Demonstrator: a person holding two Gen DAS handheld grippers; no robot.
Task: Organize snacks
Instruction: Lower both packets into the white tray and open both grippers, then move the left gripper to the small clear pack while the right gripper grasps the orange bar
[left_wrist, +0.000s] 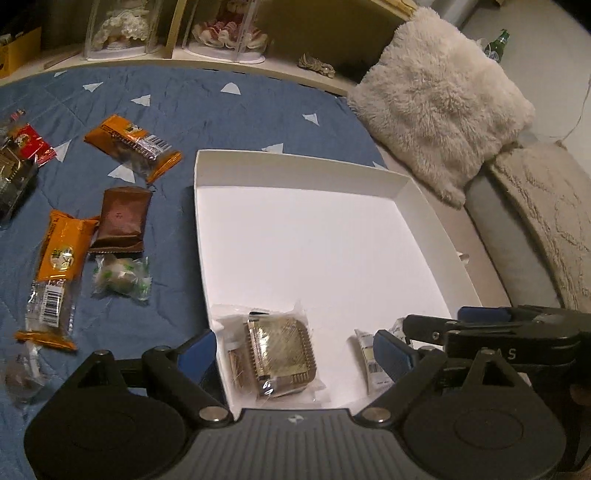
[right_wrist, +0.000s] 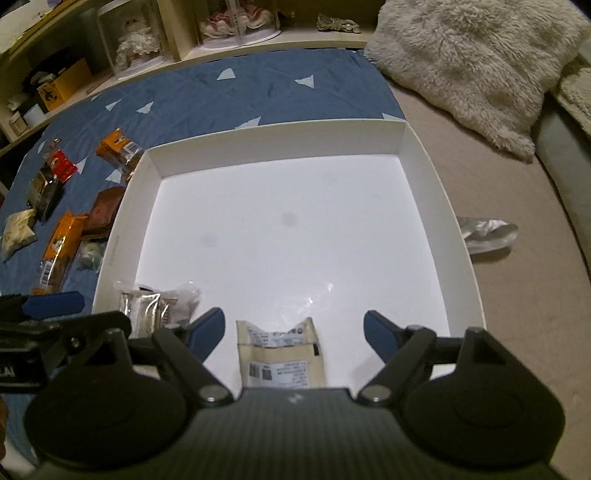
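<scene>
Spread wide, holding nothing: left gripper (left_wrist: 293, 350) straddling gold pastry (left_wrist: 281, 350), right gripper (right_wrist: 294, 330) flanking cream packet (right_wrist: 281, 354), inside white box (right_wrist: 424, 177). Beyond jaws, right view only: silver pouch (right_wrist: 487, 234).

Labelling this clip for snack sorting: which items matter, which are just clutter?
Job: white box, clear-wrapped pastry, cream packet, orange bars, brown packet.
Clutter: fluffy pillow, green bottle, boxed dolls.
</scene>
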